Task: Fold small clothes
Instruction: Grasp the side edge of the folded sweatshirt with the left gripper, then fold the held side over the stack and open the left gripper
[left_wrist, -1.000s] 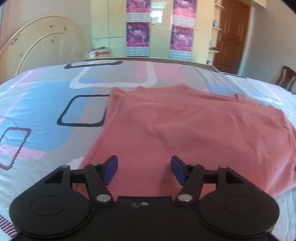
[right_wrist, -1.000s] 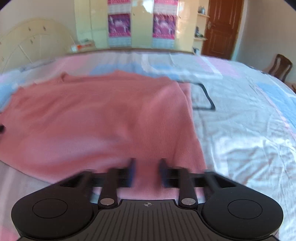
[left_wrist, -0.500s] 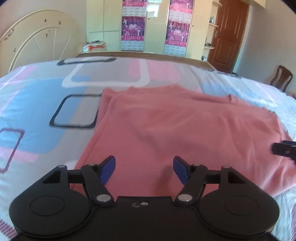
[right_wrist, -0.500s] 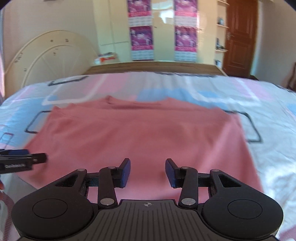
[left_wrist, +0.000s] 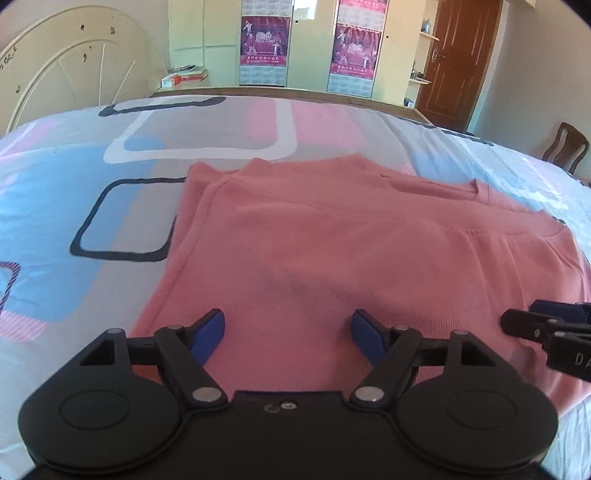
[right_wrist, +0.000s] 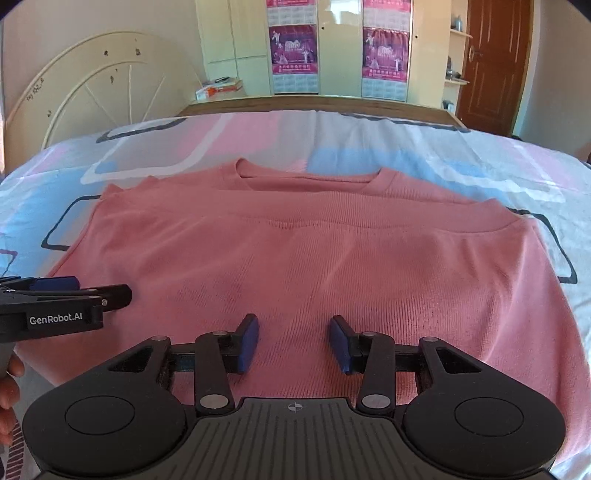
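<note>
A pink shirt (left_wrist: 351, 243) (right_wrist: 303, 258) lies flat on the bed, folded, its neckline at the far side. Over its near left part hovers my left gripper (left_wrist: 288, 334), jaws opening, with nothing between the blue pads. My right gripper (right_wrist: 293, 341) hangs over the shirt's near middle edge, open, with only cloth below the gap. In the left wrist view the right gripper (left_wrist: 546, 328) pokes in from the right edge. In the right wrist view the left gripper (right_wrist: 74, 291) reaches in from the left, a person's hand (right_wrist: 9, 387) behind it.
The bedsheet (left_wrist: 74, 206) (right_wrist: 480, 162) has a pattern of blue, pink and grey blocks. Behind the bed stand a wooden footboard (right_wrist: 314, 105), a wardrobe with posters (left_wrist: 310, 44), a brown door (left_wrist: 461, 62) and a chair (left_wrist: 565, 147) at the right.
My right gripper swung left from the shirt's right edge to its near middle. The left gripper's jaws spread wider and it shifted a little, so each gripper now shows in the other's view.
</note>
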